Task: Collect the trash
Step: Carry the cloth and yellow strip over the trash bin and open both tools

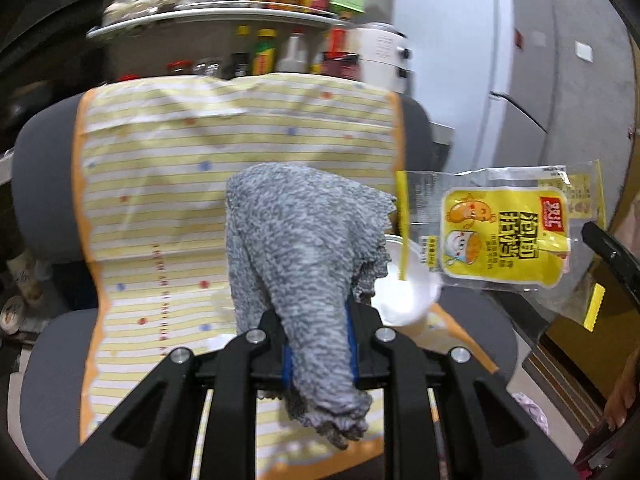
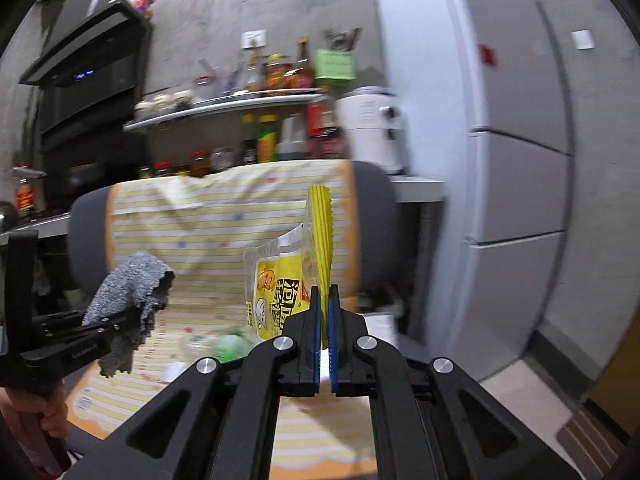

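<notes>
My left gripper (image 1: 318, 332) is shut on a grey knitted rag (image 1: 304, 248) and holds it above the chair seat; the rag drapes over the fingers. It also shows in the right wrist view (image 2: 128, 292) at the left. My right gripper (image 2: 325, 308) is shut on a yellow and clear snack wrapper (image 2: 288, 284), held upright in the air. The wrapper (image 1: 504, 236) shows at the right of the left wrist view. A white paper cup (image 1: 404, 292) lies on the seat just beyond the rag. A crumpled green and clear wrapper (image 2: 224, 346) lies on the seat.
A grey chair (image 1: 44, 184) is covered by a yellow striped cloth (image 1: 180, 184). Behind it stands a counter with shelves of bottles (image 2: 264, 136) and a white appliance (image 2: 372, 128). A white fridge (image 2: 512, 160) stands at the right.
</notes>
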Motion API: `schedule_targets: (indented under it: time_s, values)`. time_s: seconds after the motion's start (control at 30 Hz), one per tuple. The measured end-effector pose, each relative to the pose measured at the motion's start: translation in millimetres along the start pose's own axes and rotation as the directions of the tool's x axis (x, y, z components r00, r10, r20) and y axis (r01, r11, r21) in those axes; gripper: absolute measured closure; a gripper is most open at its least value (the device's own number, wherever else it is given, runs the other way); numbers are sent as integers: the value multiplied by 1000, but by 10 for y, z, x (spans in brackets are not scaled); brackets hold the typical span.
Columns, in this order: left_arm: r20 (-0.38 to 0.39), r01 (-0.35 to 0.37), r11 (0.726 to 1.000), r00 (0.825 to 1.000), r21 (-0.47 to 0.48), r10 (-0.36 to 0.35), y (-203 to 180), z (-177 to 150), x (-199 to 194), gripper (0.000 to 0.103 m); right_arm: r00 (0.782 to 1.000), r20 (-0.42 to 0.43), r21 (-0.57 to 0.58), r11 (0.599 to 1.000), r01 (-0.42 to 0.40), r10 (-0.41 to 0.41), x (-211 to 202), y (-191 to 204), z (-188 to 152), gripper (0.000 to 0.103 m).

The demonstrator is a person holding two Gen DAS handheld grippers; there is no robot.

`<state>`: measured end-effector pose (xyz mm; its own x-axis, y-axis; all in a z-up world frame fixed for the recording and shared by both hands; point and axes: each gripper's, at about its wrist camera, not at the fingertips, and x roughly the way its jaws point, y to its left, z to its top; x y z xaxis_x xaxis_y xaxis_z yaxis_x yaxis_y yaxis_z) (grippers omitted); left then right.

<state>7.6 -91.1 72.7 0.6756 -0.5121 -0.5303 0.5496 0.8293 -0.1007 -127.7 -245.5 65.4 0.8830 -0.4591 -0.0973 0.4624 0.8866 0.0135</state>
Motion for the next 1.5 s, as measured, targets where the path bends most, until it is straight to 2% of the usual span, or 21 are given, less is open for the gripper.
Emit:
schedule_targets:
  time_s: [0.13, 0.3, 0.4, 0.5, 0.6, 0.67, 0.77, 0.8, 0.83, 0.93, 1.0, 1.1, 1.13, 1.2, 1.27, 1.3, 1.4, 1.5]
  values:
    - [-6, 54, 997, 999, 50, -54, -409, -28, 48, 86, 996, -2, 35, 996, 85, -85, -278, -382, -81, 100]
    - [-17, 134, 985, 991, 106, -132, -817, -145, 118, 86, 991, -27, 72, 988, 134, -132, -607, -702, -278, 99]
    - [-28, 216, 965, 976, 151, -214, -1100, -255, 165, 86, 971, -81, 49, 973, 227, -223, -781, -864, -463, 99]
    - [-50, 315, 929, 949, 193, -311, -1404, -395, 230, 86, 933, -176, 37, 945, 326, -315, -917, -1075, -704, 99]
    - [-102, 420, 882, 907, 212, -407, -1713, -564, 326, 86, 878, -266, 44, 904, 425, -399, -1053, -1309, -981, 99]
    - [-130, 465, 855, 885, 229, -447, -1890, -683, 358, 86, 849, -312, 60, 883, 465, -425, -1100, -1437, -1146, 99]
    - [-198, 534, 806, 845, 256, -498, -2188, -903, 415, 86, 807, -392, 88, 855, 510, -441, -1109, -1641, -1418, 98]
    - [-214, 548, 794, 835, 262, -506, -2235, -954, 420, 86, 798, -412, 95, 851, 516, -439, -1091, -1681, -1477, 98]
    - [-233, 562, 782, 826, 270, -514, -2291, -1008, 431, 86, 779, -447, 98, 842, 531, -439, -1069, -1749, -1589, 97]
    - [-279, 587, 754, 808, 297, -519, -2443, -1144, 474, 86, 745, -522, 118, 830, 545, -415, -959, -1897, -1813, 95]
    - [-305, 602, 737, 796, 308, -522, -2512, -1202, 499, 86, 731, -551, 126, 826, 549, -402, -905, -1957, -1925, 94]
    - [-347, 625, 723, 775, 296, -528, -2542, -1280, 553, 86, 732, -570, 147, 830, 538, -374, -822, -2015, -2043, 85]
    - [-353, 624, 721, 775, 300, -524, -2559, -1299, 583, 86, 734, -575, 159, 830, 534, -362, -802, -2037, -2077, 80]
    - [-367, 625, 717, 774, 310, -516, -2607, -1345, 620, 85, 741, -571, 175, 829, 531, -354, -805, -2059, -2100, 77]
    - [-387, 633, 710, 766, 309, -514, -2636, -1369, 663, 85, 758, -553, 193, 831, 521, -347, -832, -2062, -2090, 77]
    - [-396, 637, 706, 762, 310, -513, -2652, -1367, 682, 85, 778, -524, 210, 833, 511, -345, -874, -2055, -2055, 77]
    - [-425, 644, 694, 753, 322, -502, -2721, -1438, 762, 85, 813, -458, 233, 834, 499, -359, -1003, -2067, -1942, 77]
    - [-483, 677, 660, 719, 325, -499, -2820, -1539, 861, 85, 832, -409, 253, 830, 498, -375, -1145, -2063, -1781, 77]
